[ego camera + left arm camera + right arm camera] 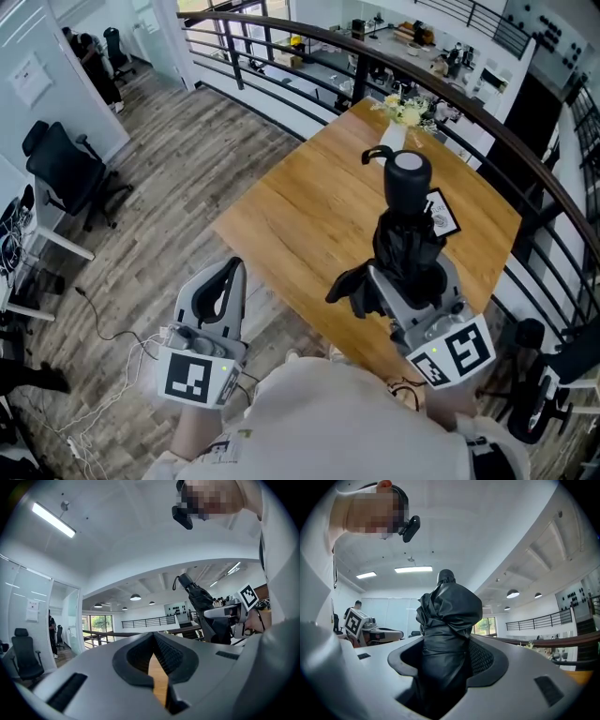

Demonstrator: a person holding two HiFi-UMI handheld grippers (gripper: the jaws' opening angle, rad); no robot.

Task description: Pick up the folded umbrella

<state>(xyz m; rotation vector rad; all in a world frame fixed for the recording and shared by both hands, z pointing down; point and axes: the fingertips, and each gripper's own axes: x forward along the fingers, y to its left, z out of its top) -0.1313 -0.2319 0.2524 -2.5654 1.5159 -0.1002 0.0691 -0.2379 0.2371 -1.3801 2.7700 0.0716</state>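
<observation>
The black folded umbrella (405, 202) stands upright over the near right part of the wooden table (309, 216), its round handle end on top and a white tag (441, 214) hanging beside it. My right gripper (411, 277) is shut on its bunched fabric; in the right gripper view the umbrella (447, 616) fills the gap between the jaws of that gripper (446, 651). My left gripper (228, 274) hangs off the table's near left edge over the floor, jaws together and nothing in them. From the left gripper (157, 641) the umbrella (199, 604) shows to the right.
A white vase of flowers (398, 117) stands at the table's far end. A dark curved railing (281, 37) runs behind and to the right of the table. A black office chair (66, 173) and loose cables (112, 337) are on the wood floor at left.
</observation>
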